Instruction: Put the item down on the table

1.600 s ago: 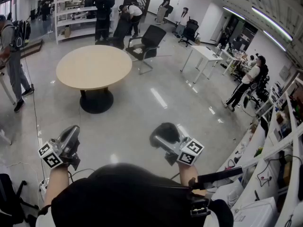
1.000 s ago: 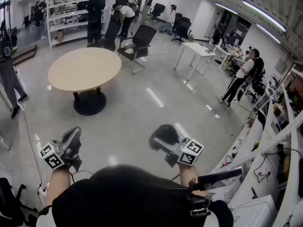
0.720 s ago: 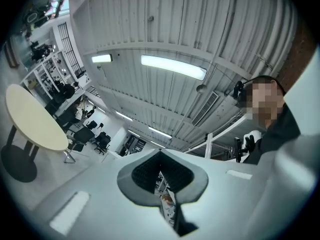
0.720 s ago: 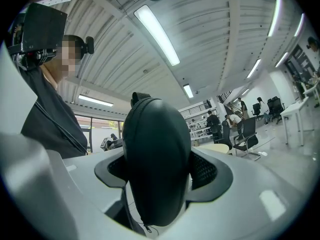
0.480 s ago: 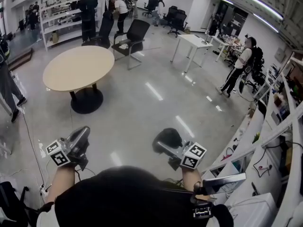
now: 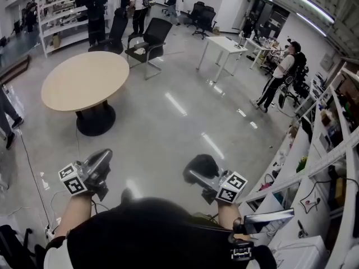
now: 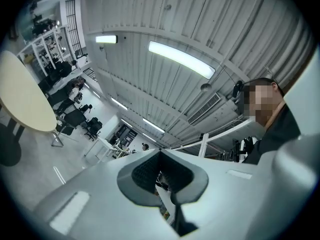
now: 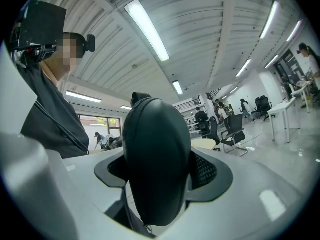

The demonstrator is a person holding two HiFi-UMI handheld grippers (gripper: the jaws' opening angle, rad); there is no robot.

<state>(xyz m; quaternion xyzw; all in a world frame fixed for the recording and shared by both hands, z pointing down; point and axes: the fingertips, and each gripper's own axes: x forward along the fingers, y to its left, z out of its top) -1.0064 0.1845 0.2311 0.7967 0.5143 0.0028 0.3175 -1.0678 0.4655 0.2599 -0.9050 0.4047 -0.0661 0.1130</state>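
black case [image 8: 157,156] upright in right gripper [image 8: 161,176]

No legible text, number, brand or sign is showing in any view. The left marker cube [image 6: 72,179] and right marker cube [image 6: 231,187] are displaying only black-and-white square patterns, no letters or digits. Items on the shelving along the right edge [image 6: 338,129] are appearing too small and blurred for any label to be read.
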